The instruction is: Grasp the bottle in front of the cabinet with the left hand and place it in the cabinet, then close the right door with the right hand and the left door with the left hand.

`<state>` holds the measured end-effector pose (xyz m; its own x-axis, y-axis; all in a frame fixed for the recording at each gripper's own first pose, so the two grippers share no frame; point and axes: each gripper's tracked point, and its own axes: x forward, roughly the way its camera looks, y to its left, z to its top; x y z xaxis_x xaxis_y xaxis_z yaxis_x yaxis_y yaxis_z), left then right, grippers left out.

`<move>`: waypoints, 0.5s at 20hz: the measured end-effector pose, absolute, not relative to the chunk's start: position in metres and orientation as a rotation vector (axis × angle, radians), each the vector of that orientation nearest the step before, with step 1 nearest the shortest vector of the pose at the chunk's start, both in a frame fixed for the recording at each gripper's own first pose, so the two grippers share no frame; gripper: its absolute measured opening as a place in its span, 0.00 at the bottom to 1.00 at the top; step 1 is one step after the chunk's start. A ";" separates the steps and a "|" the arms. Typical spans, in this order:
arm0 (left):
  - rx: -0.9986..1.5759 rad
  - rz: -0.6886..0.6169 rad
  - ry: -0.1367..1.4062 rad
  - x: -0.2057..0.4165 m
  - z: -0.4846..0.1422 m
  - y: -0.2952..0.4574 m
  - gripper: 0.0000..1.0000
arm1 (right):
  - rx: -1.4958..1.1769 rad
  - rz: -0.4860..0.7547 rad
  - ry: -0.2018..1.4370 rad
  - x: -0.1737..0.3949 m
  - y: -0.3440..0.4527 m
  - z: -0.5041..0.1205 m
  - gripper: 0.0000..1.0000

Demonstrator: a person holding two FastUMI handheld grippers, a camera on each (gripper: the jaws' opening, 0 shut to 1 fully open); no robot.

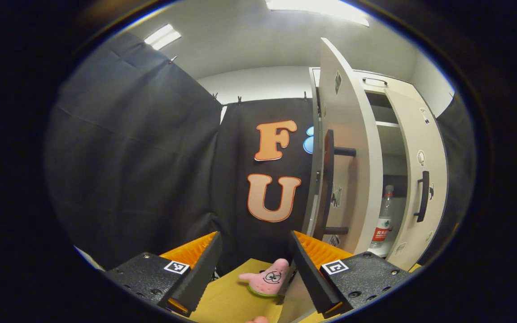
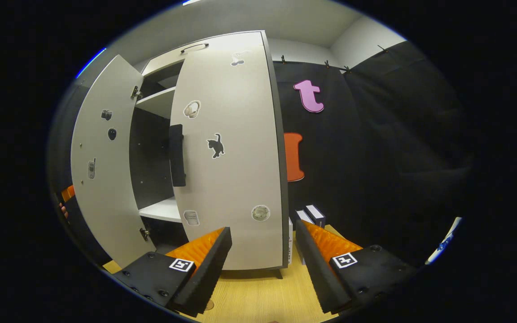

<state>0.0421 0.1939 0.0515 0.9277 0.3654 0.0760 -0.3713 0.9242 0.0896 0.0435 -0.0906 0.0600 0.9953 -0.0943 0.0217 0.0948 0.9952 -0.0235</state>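
A clear bottle (image 1: 384, 217) with a red label stands upright on the lower shelf inside the white cabinet (image 1: 386, 134), seen between its two doors. The left door (image 1: 346, 161) hangs wide open toward me, its dark handle (image 1: 328, 184) edge-on. The right door (image 1: 422, 179) is part open. My left gripper (image 1: 254, 269) is open and empty, well short of the left door. In the right gripper view the right door (image 2: 231, 152) with its dark handle (image 2: 177, 154) stands just ahead of my open, empty right gripper (image 2: 263, 269); the left door (image 2: 103, 161) is swung out at the left.
A pink star plush toy (image 1: 268, 278) lies on the wooden table (image 1: 227, 300) just beyond my left gripper. Small boxes (image 2: 311, 215) sit on the table (image 2: 258, 296) right of the cabinet. Black cloth walls surround the booth.
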 end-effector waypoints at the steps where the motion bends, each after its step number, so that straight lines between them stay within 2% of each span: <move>1: 0.091 0.361 -0.055 0.044 0.049 0.186 0.88 | -0.024 -0.096 -0.022 0.043 -0.091 0.061 0.96; 3: 0.077 0.319 -0.050 0.048 0.046 0.169 0.87 | -0.024 -0.100 -0.025 0.040 -0.092 0.062 0.96; 4: 0.075 0.296 -0.048 0.050 0.045 0.160 0.92 | -0.026 -0.106 -0.025 0.038 -0.093 0.063 0.96; 6: 0.072 0.245 -0.041 0.057 0.041 0.140 0.92 | -0.030 -0.119 -0.026 0.035 -0.097 0.065 0.96; 8: 0.057 0.185 -0.036 0.067 0.035 0.119 0.92 | -0.032 -0.132 -0.032 0.029 -0.099 0.067 0.96; 9: 0.039 0.160 -0.029 0.073 0.032 0.109 0.88 | -0.036 -0.141 -0.033 0.026 -0.101 0.068 0.96; 10: 0.019 0.138 -0.021 0.078 0.028 0.103 0.88 | -0.041 -0.152 -0.031 0.023 -0.104 0.067 0.96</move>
